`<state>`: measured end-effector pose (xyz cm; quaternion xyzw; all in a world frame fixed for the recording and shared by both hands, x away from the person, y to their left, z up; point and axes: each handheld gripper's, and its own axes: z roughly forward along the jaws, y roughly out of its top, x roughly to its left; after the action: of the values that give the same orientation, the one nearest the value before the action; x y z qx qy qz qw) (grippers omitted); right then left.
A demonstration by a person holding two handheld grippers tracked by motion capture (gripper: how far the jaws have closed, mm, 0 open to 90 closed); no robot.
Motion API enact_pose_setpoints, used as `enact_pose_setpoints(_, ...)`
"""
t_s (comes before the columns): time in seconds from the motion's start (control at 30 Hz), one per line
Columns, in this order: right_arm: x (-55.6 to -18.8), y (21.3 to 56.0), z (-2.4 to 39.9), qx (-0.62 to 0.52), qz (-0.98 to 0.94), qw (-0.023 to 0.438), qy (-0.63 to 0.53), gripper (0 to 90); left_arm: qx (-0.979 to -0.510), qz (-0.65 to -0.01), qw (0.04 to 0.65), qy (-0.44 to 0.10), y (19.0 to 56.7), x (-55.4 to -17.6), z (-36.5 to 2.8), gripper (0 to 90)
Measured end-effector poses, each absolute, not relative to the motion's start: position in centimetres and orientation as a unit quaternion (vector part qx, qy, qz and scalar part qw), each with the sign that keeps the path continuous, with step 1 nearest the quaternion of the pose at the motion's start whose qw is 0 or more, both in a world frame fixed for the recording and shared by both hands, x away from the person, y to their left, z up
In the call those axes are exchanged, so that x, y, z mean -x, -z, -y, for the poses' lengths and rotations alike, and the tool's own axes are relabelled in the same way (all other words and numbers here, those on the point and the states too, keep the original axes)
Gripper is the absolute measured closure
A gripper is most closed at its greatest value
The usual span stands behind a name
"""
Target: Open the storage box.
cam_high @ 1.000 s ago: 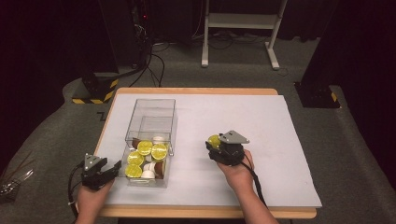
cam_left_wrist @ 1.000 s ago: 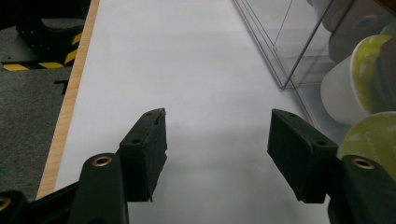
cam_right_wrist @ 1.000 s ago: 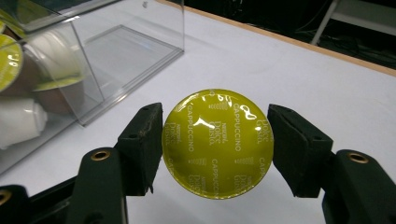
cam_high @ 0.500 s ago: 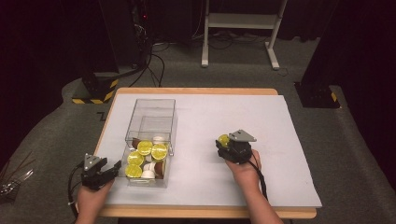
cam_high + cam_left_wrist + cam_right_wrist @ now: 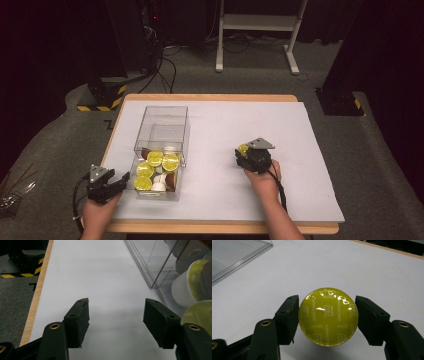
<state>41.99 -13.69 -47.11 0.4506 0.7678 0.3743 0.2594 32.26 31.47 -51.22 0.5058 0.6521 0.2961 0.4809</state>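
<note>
The coffee capsule (image 5: 243, 149), yellow-green on its foil lid, sits at the tip of the right gripper (image 5: 247, 152) in the high view, out on the white table cover (image 5: 220, 125) and well apart from the clear plastic box (image 5: 161, 131) to its left; the person's right hand (image 5: 263, 175) holds that gripper from below; the left gripper (image 5: 119, 183) rests near the table's front edge, just beside the near left corner of the box, where more capsules (image 5: 156, 167) lie heaped at the box's near end.

In the left gripper view the left gripper (image 5: 116, 315) has its two black jaws spread wide with bare white cover between them; the box wall (image 5: 150, 270) runs along the right side, and the stored capsules (image 5: 192, 282) press against it from within, beside the right-hand jaw.

In the right gripper view the coffee capsule (image 5: 328, 316) sits squarely between the jaws of the right gripper (image 5: 327, 317), lid facing the camera with "cappuccino" printed around it; both pads press on its rim from left and right, so the jaws are clamped on it; a corner of the box (image 5: 239, 255) shows at upper left, well away.
</note>
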Motion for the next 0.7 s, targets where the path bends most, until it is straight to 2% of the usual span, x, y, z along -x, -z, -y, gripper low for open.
enact_pose_setpoints(0.7, -43.6, 48.7, 14.8, -0.486, -0.760, 0.255, -0.348, 38.1, -0.506, -0.653, 0.480, -0.296, 51.2, -32.3, -31.5, 37.8)
